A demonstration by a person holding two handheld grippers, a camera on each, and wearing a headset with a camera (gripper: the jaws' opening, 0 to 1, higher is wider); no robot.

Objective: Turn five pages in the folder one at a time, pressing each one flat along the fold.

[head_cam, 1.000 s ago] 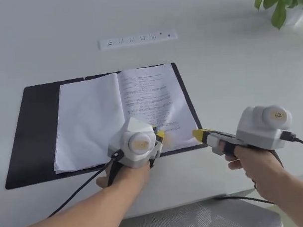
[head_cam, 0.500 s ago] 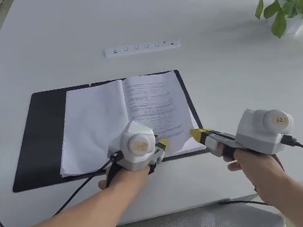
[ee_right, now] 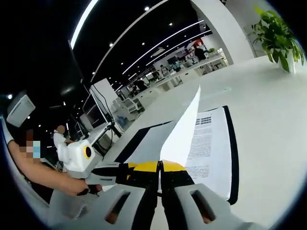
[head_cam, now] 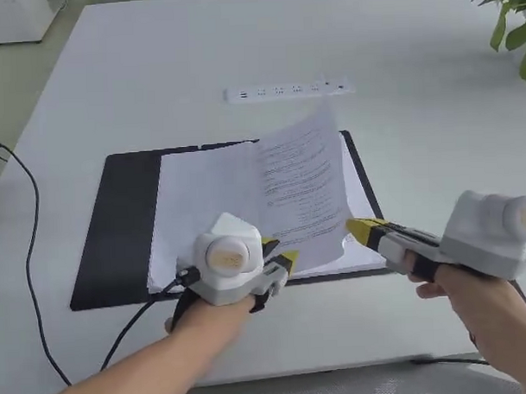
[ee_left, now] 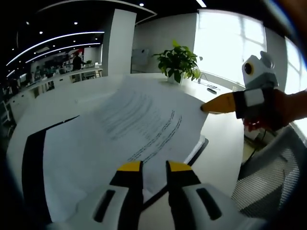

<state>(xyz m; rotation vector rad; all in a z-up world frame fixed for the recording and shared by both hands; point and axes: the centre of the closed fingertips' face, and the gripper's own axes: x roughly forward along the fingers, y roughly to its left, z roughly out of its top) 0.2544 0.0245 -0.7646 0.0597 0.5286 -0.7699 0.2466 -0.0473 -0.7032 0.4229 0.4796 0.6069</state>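
Folder (head_cam: pixel 117 228), black-covered, lies open on the white table (head_cam: pixel 155 62), nearer the person than a white power strip (head_cam: pixel 289 91). One printed page (head_cam: pixel 302 191) is lifted at its lower right corner, pinched between the clamped jaws of the right gripper (head_cam: pixel 361 231). The left gripper (head_cam: pixel 278 255) hovers over the folder's near edge, jaws a little apart with nothing between them (the page's lines of print are too small to read).
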